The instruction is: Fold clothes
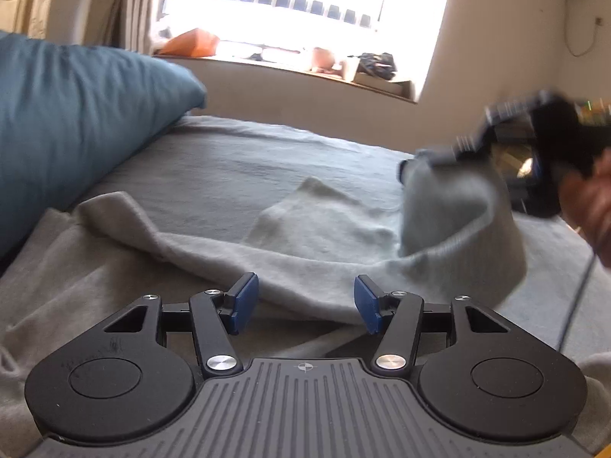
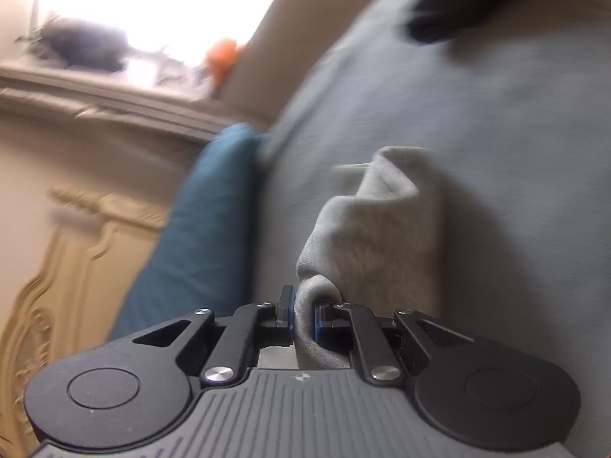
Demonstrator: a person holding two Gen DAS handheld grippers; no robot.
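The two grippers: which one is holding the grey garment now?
The right gripper: its fingers are shut on a fold of the grey garment. The left gripper is open, with its blue fingers apart and nothing between them.

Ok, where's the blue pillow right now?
The blue pillow lies at the left of the left wrist view, on the bed below the window, its edge beside the grey garment.

From where I stand, no word, label, brand or number can be read anywhere. The nearest to a sign is a small crosshair circle mark (image 1: 304, 366) on the ribbed grey gripper body, seen in both wrist views.
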